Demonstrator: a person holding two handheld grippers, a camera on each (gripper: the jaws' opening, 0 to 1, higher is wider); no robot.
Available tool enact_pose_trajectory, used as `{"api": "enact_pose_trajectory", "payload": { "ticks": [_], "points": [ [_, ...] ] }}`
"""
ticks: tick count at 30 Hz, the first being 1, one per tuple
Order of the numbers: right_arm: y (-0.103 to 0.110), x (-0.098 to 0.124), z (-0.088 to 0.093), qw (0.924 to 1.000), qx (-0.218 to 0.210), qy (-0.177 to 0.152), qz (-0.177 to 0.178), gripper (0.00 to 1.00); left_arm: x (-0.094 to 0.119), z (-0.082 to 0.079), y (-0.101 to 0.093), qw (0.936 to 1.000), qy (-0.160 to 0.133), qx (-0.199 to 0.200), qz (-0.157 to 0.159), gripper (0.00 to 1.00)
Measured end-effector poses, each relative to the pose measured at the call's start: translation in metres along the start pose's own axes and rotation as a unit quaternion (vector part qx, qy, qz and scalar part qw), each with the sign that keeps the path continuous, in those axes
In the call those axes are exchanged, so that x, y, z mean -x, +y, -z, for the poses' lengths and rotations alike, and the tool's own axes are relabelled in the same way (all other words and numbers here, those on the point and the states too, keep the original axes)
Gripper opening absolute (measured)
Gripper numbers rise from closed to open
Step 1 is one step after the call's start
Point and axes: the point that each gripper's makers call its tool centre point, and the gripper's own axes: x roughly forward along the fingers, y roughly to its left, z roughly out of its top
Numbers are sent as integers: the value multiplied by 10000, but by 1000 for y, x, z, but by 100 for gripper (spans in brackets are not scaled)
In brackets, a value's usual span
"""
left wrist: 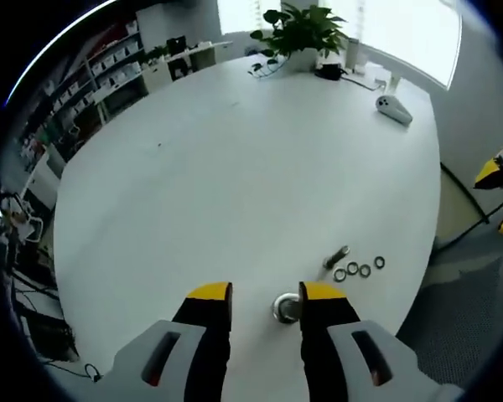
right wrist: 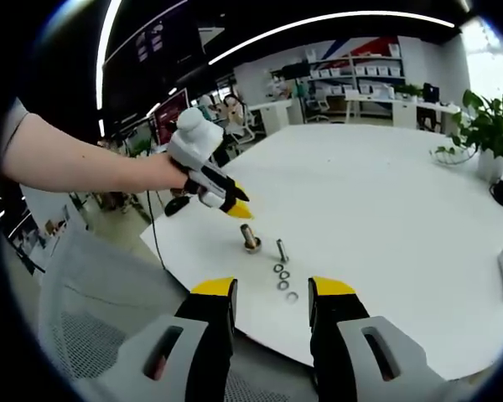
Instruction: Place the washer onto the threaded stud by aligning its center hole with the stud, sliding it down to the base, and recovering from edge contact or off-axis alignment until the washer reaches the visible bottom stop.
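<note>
An upright threaded stud [left wrist: 285, 307] on a round metal base stands on the white table [left wrist: 235, 167], just inside the right jaw of my open left gripper [left wrist: 266, 293]. A loose bolt [left wrist: 336, 257] lies beyond it, beside a row of several washers [left wrist: 353, 270]. In the right gripper view the stud [right wrist: 250, 239], the bolt [right wrist: 281, 249] and the washers [right wrist: 282, 280] sit near the table's near edge. My right gripper [right wrist: 272, 287] hangs open and empty off that edge, short of the washers. The left gripper [right wrist: 236, 203], held by a person's hand, hovers just behind the stud.
A potted plant [left wrist: 300, 33] and cables stand at the table's far side, with a white controller [left wrist: 394, 109] nearby. A grey mesh chair [right wrist: 84, 318] sits below the table edge by my right gripper. Shelves line the room [left wrist: 109, 75].
</note>
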Motion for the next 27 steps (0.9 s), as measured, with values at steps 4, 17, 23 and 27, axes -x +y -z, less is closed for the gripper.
{"api": "enact_pose_trajectory", "payload": {
  "ticks": [4, 17, 23, 27],
  "points": [
    [-1, 0, 0, 10000, 37, -7, 31, 36, 16, 1, 2, 9997, -211, 61, -107, 30],
    [-4, -1, 4, 9998, 88, 118, 125, 36, 71, 18, 2, 9931, -980, 644, -41, 31],
    [-5, 0, 5, 9996, 136, 169, 191, 36, 95, 23, -14, 9897, -1250, 688, 97, 32],
    [-9, 1, 6, 9994, 73, 185, 282, 36, 107, 35, -20, 9868, -1380, 823, 180, 33]
  ]
}}
